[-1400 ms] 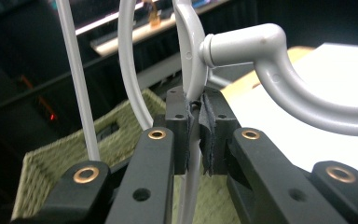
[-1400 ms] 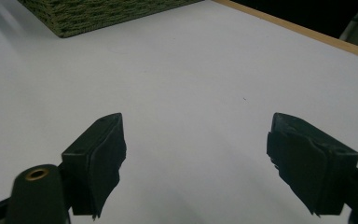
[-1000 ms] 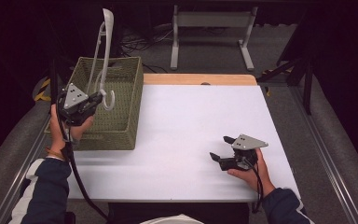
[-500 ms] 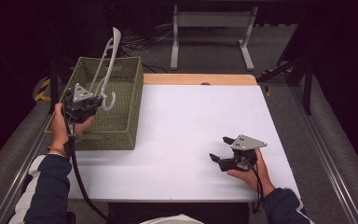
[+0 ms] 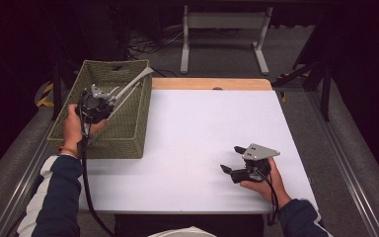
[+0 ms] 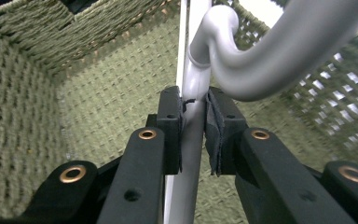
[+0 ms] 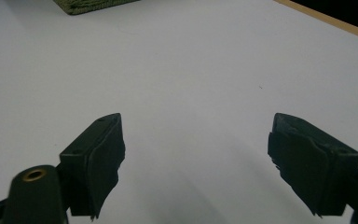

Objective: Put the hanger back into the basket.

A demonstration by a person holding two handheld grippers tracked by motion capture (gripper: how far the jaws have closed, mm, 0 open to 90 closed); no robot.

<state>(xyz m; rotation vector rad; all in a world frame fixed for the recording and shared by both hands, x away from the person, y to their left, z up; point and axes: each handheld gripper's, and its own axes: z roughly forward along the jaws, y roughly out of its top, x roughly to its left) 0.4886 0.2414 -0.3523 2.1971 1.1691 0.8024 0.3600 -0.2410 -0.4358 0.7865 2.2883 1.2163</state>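
Observation:
A pale grey plastic hanger (image 5: 133, 82) lies slanted across a green woven basket (image 5: 113, 143), its long arm resting on the right rim. My left gripper (image 5: 109, 101) is down inside the basket. In the left gripper view my left gripper (image 6: 194, 121) has the hanger's (image 6: 279, 51) straight stem between its pads, which still touch it on both sides. Its jaws have just been opening slightly. The curved hook crosses above the jaws. My right gripper (image 5: 230, 158) rests open on the white table (image 5: 202, 123) at the front right, with nothing between its fingers (image 7: 98, 154).
The basket stands at the table's left edge, and its woven inner wall (image 6: 98, 84) closes round my left gripper. A wooden strip (image 5: 212, 84) runs along the table's far edge. A metal stand (image 5: 224, 22) is on the floor behind.
The hanger has tipped from upright to lying low across the basket. My left hand has sunk with it into the basket. My right hand has kept still.

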